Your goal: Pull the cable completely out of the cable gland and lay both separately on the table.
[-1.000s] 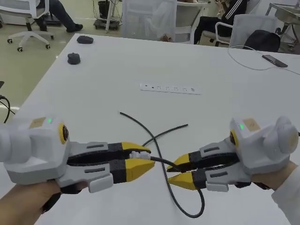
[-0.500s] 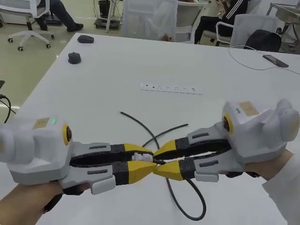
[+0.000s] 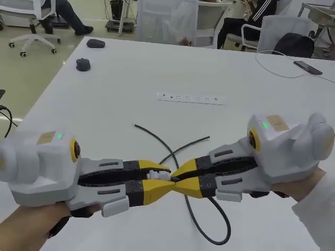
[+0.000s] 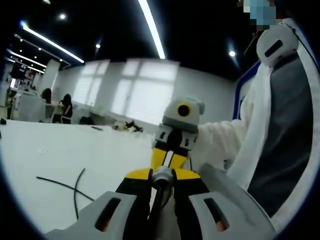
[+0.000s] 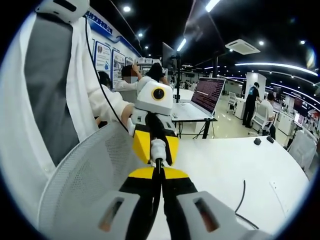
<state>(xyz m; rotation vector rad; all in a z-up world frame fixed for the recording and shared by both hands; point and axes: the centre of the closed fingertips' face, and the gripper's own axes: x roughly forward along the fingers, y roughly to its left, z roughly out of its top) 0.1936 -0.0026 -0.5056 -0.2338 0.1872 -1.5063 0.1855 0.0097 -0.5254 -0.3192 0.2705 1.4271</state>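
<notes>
Over the white table [image 3: 115, 99] my two grippers meet tip to tip. The left gripper [image 3: 168, 179] is shut on a small white cable gland [image 3: 156, 174], which looks grey between its yellow tips in the left gripper view [image 4: 162, 176]. My right gripper [image 3: 178, 179] is shut on the black cable [image 3: 201, 222] right beside the gland. In the right gripper view the cable [image 5: 158, 176] runs from its own jaws straight into the gland [image 5: 158, 147]. The rest of the cable loops down toward me and crosses itself on the table.
A white power strip [image 3: 191, 99] lies mid-table. Two dark mice [image 3: 82, 65] [image 3: 95, 44] sit at the far left by the table's edge. A phone [image 3: 306, 67] and a thin white lead lie at the far right. Chairs and seated people are behind the table.
My right gripper has moved left up to the left gripper's tips and shut on the cable beside the gland. The left gripper has held still with the gland.
</notes>
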